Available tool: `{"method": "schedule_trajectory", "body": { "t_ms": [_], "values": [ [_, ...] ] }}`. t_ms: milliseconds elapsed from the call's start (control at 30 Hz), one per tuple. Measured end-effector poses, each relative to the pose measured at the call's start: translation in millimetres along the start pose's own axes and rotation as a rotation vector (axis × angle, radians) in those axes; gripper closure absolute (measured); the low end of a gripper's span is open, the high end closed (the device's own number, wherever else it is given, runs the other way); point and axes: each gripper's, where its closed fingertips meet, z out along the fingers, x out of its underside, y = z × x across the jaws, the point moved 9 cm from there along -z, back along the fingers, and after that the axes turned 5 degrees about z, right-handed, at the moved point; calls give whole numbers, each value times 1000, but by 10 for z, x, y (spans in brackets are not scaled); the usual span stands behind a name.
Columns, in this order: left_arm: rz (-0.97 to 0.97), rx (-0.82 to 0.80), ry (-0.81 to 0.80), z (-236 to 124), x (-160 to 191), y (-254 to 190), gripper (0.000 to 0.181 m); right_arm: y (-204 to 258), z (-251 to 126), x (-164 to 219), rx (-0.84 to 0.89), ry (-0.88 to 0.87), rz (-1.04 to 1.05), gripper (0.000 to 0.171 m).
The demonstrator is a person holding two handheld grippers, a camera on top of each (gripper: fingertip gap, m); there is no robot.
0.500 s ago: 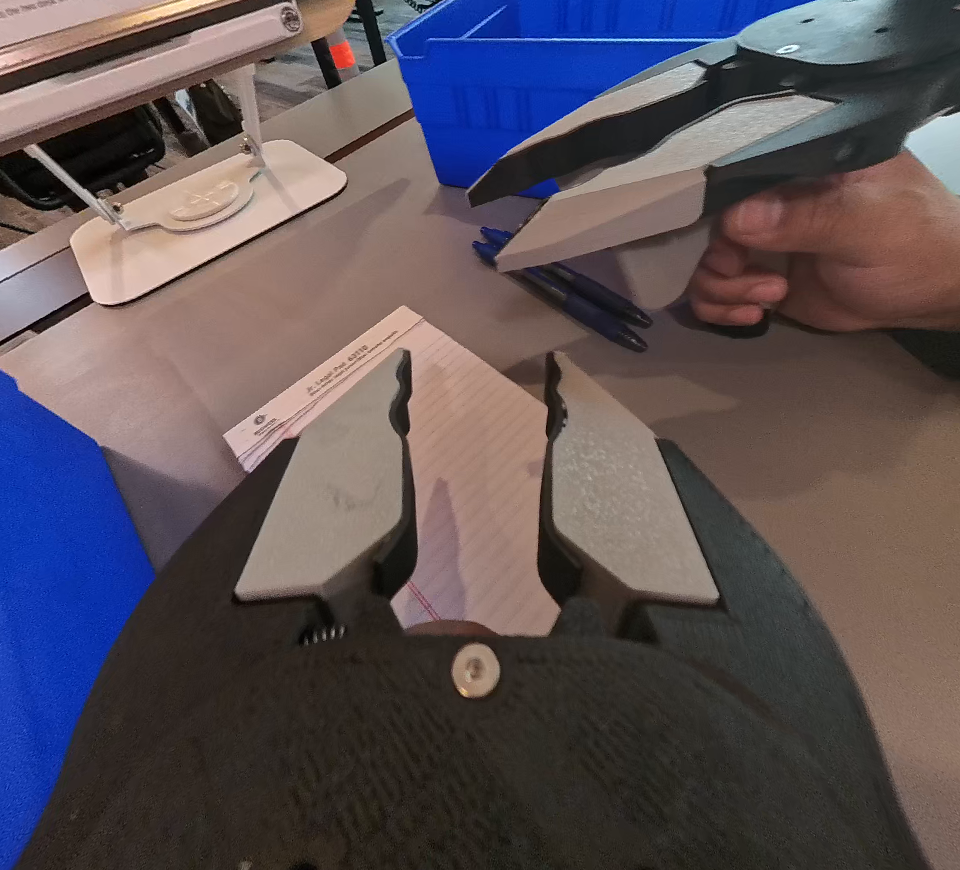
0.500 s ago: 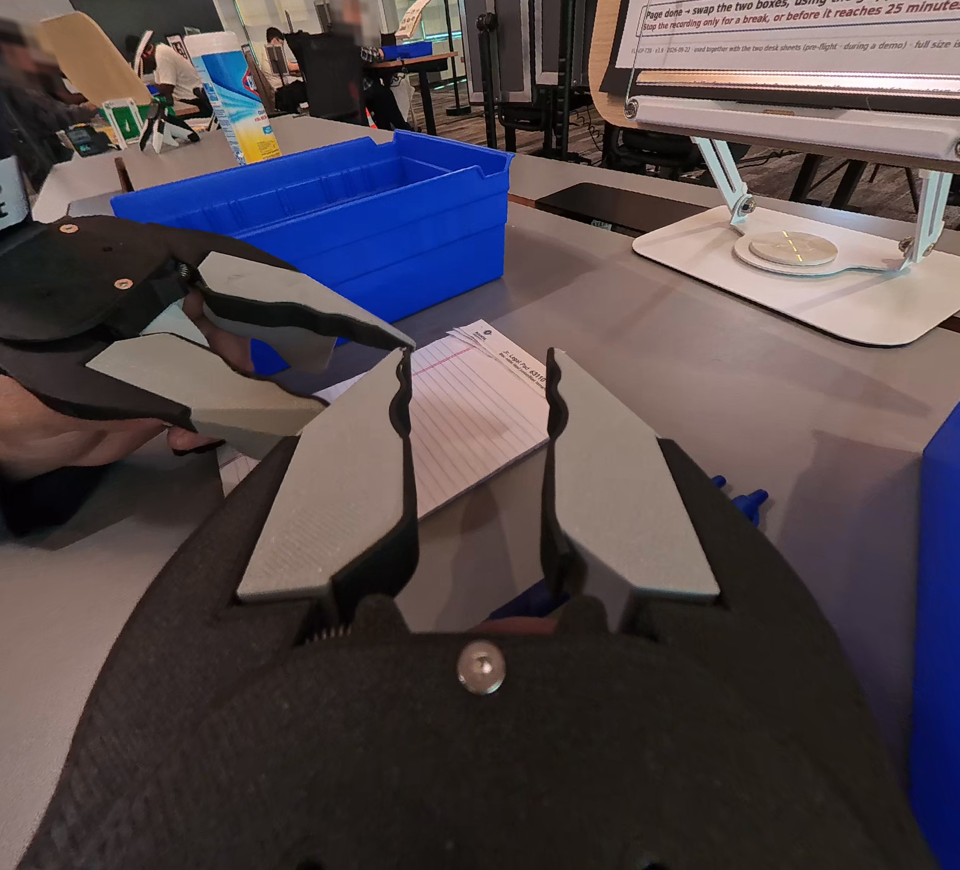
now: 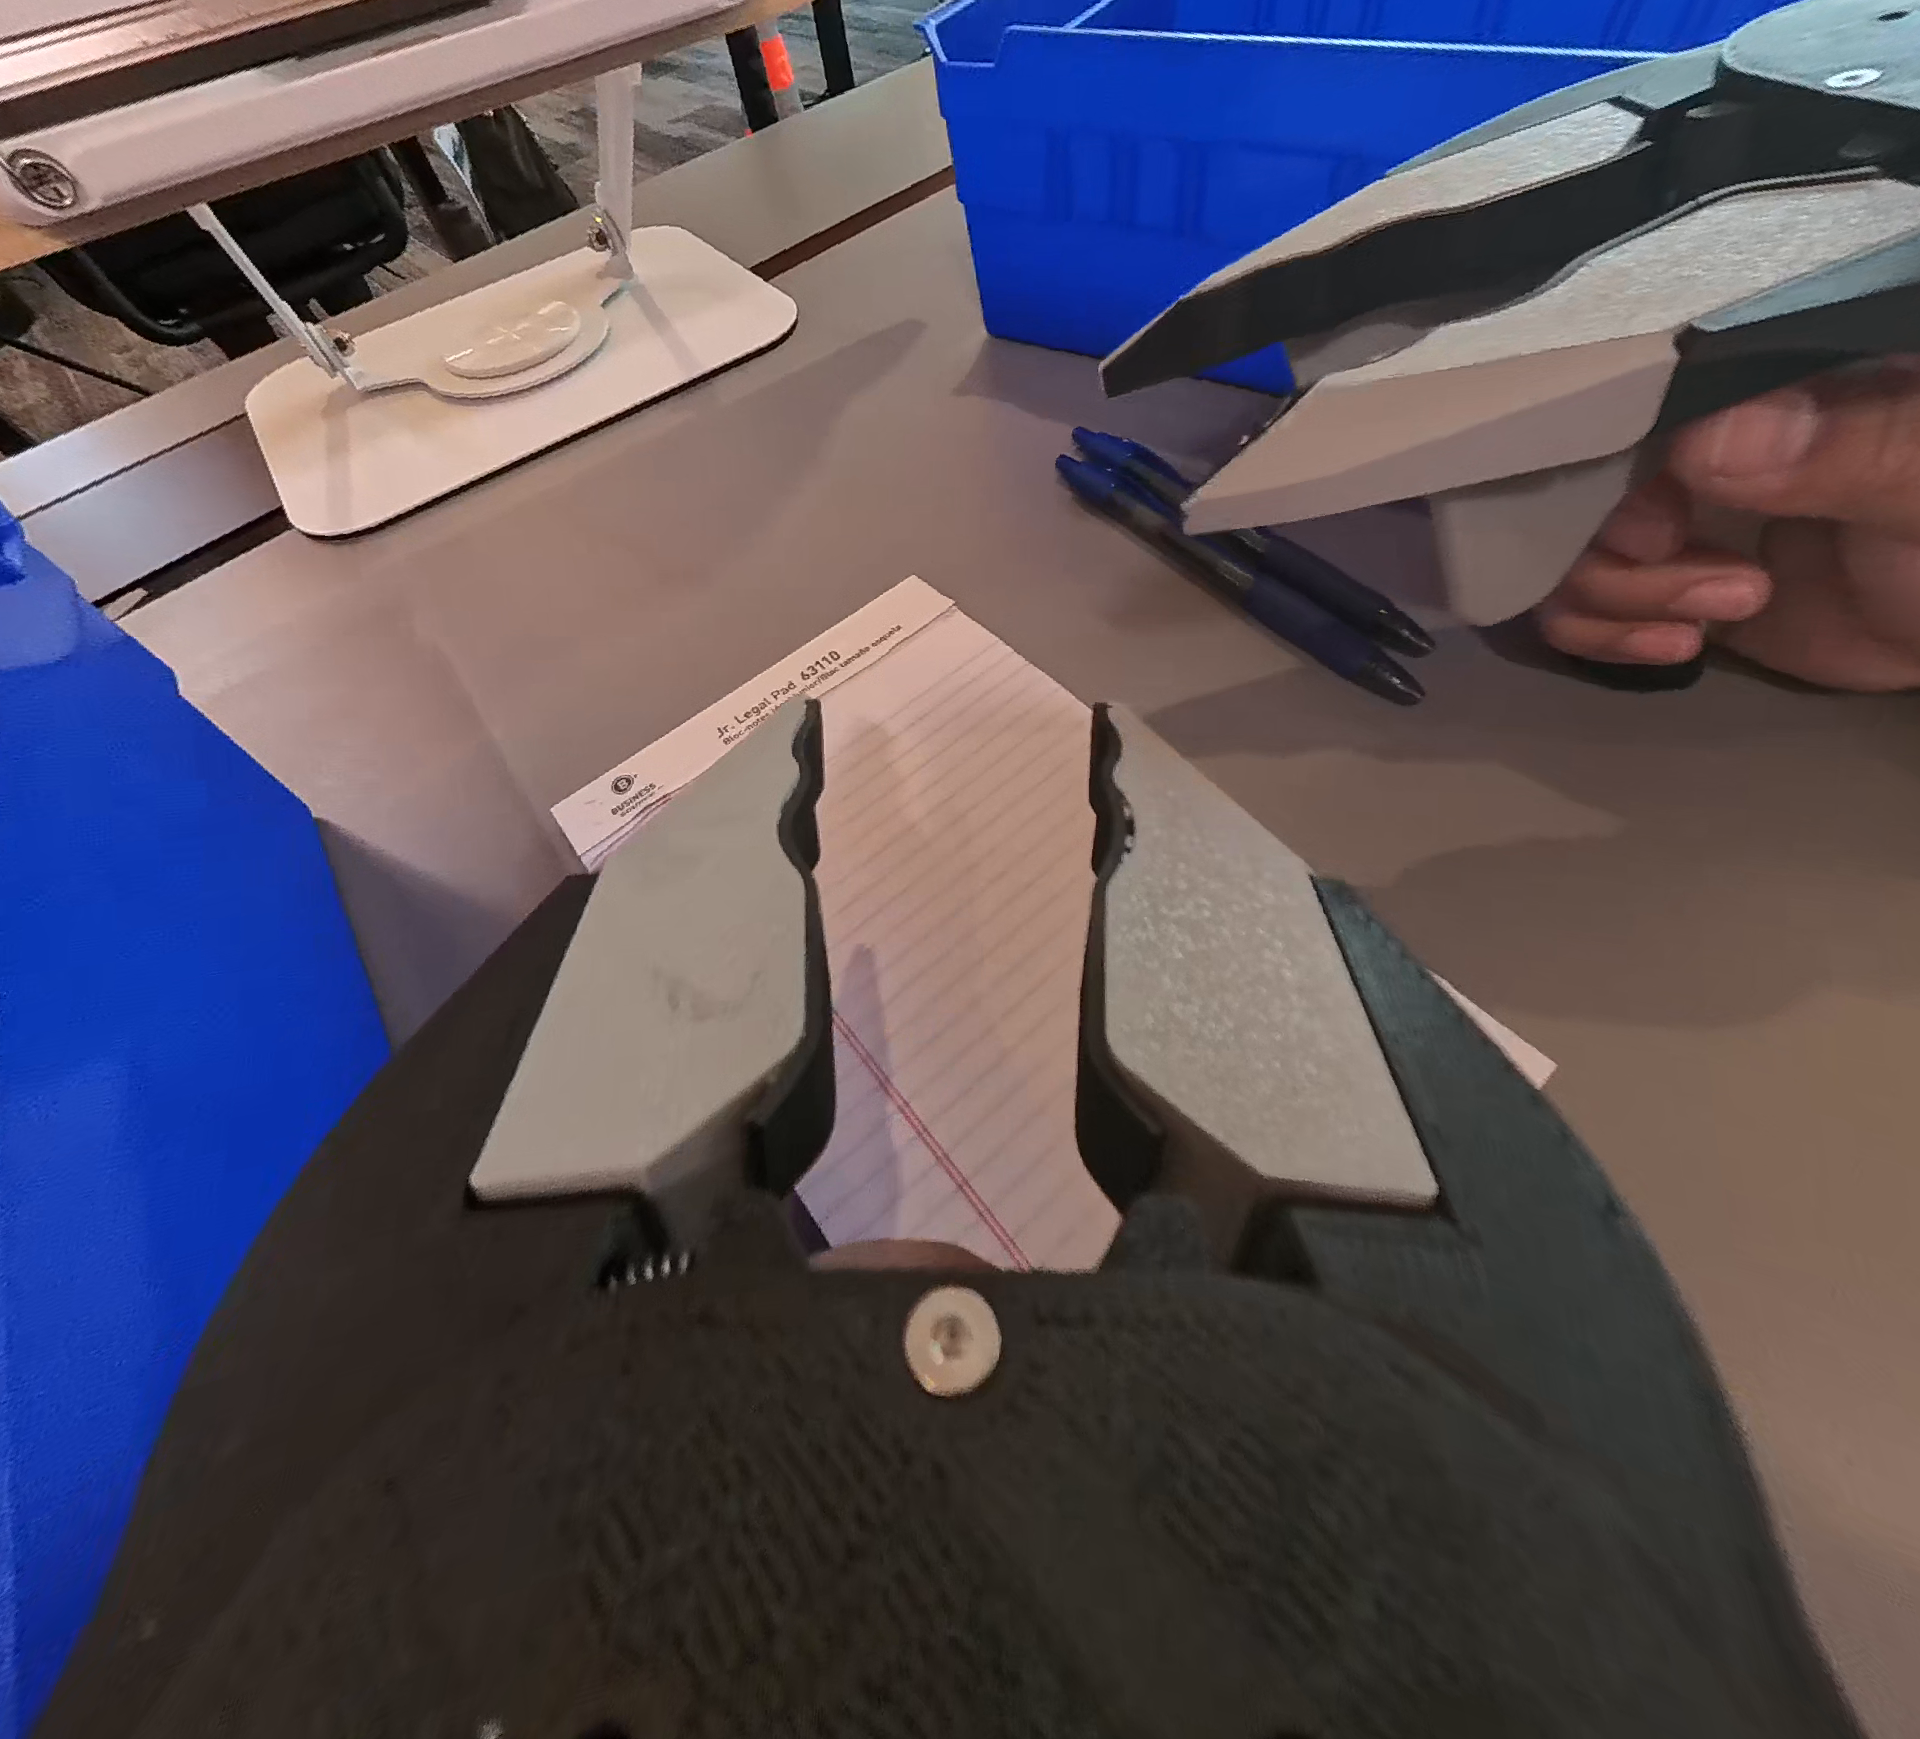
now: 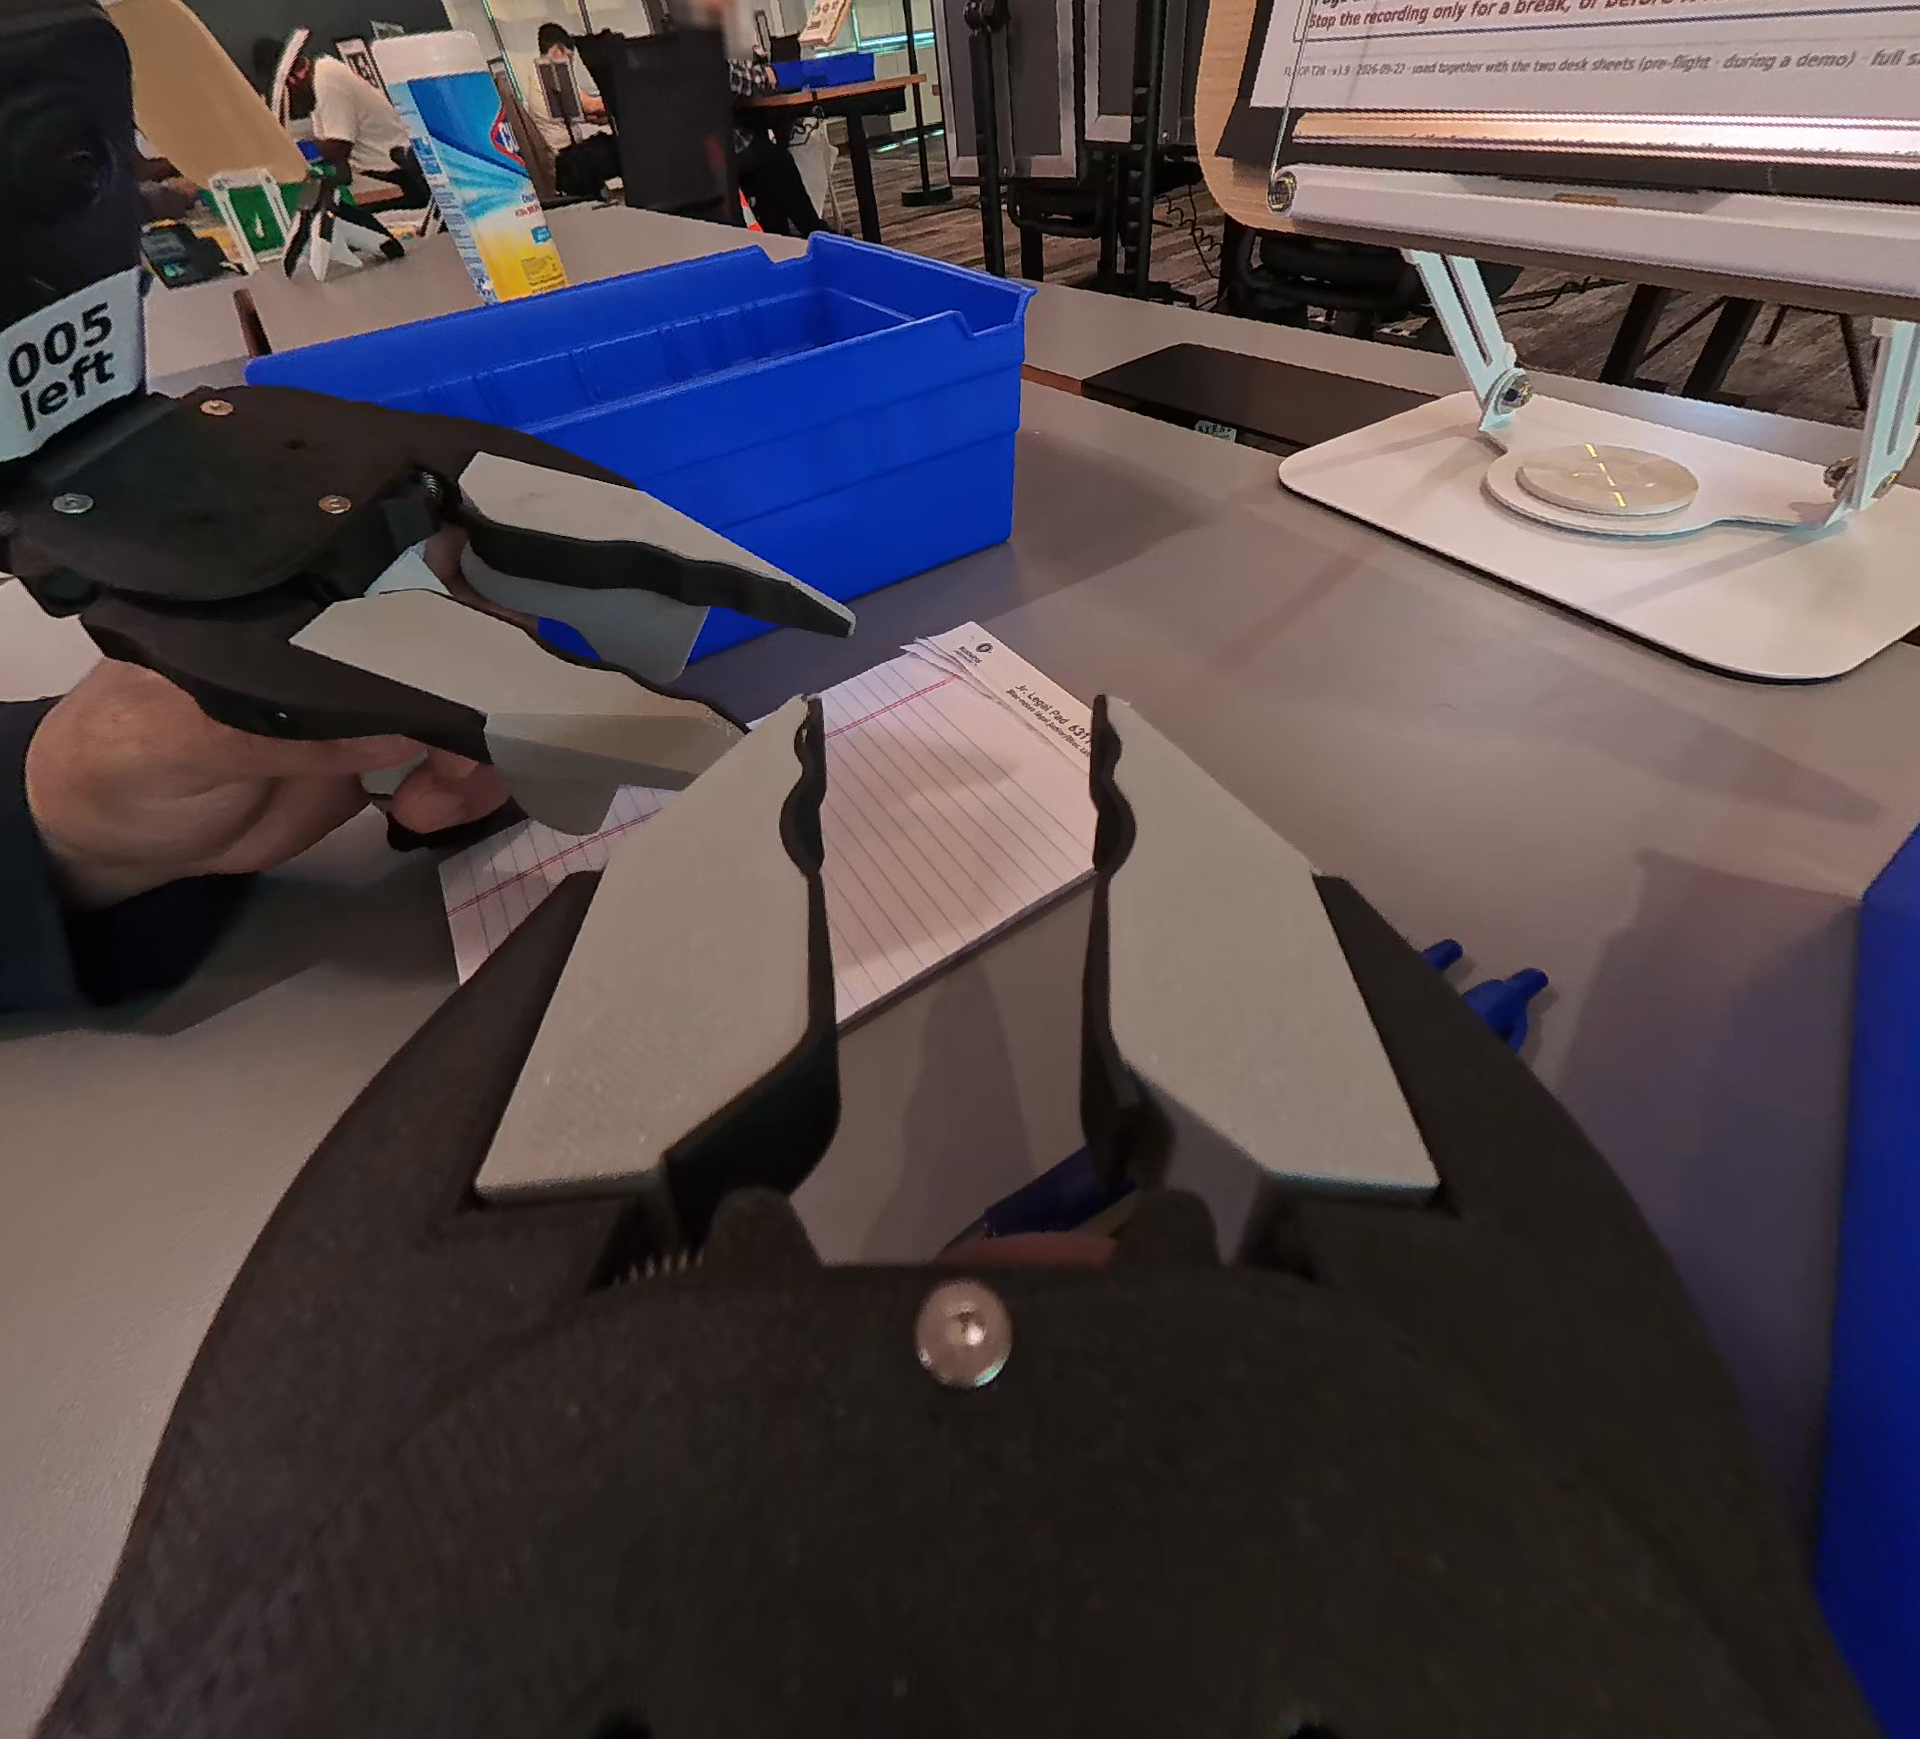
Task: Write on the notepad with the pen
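Notepad (image 3: 935, 868) flat on grey table (image 3: 1558, 910), two blue pens (image 3: 1247, 562) just beside it. Left gripper (image 3: 956, 754) over the pad, jaws wide, empty. Right gripper (image 3: 1153, 442) above the pens, wide, empty.

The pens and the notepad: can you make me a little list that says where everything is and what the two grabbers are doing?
notepad: flat on the grey table, lined page blank
pens: two blue ones, side by side on the table, right of the notepad
left gripper: open, empty, over the notepad
right gripper: open, empty, above the pens
blue bin: behind the notepad
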Motion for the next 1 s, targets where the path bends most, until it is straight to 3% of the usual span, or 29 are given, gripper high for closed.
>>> {"method": "schedule_trajectory", "body": {
  "t_ms": [300,667,1000],
  "values": [
    [36,2,1,-6,-13,-40,133,20,28,27,-2,63,-20,129],
    [-1,1,37,3,16,10,131,-126,-17,-1,245,250,-83,121],
    [2,9,50,13,27,2,131,-311,-28,133,365,419,-49,128]
  ]
}}
